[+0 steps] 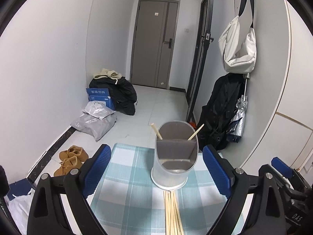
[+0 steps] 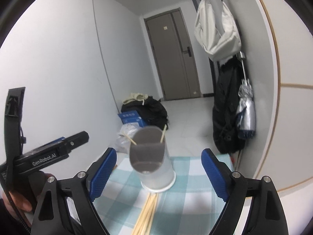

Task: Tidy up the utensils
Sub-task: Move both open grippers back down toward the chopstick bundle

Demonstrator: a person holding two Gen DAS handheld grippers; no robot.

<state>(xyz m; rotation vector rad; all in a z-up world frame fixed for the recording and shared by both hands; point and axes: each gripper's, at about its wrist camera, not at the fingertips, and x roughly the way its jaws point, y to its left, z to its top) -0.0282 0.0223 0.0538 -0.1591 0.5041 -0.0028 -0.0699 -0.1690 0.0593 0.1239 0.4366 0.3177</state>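
Two chopsticks sorted, a bundle left to be picked up.

Both claws are seen released and empty: the left gripper [image 1: 156,173] and the right gripper [image 2: 158,173] are spread wide either side of the utensil holder [image 1: 172,160]. The holder is stood upright on the checked tablecloth [image 1: 125,168], with two chopsticks [image 1: 156,131] already leaned in its far compartment. A bundle of loose chopsticks [image 1: 173,213] is laid flat on the cloth at 6 o'clock of the holder, its tips touching the base. The pick-up step is judged to be in hand; next, one claw would need to be lowered and clenched on a single stick.
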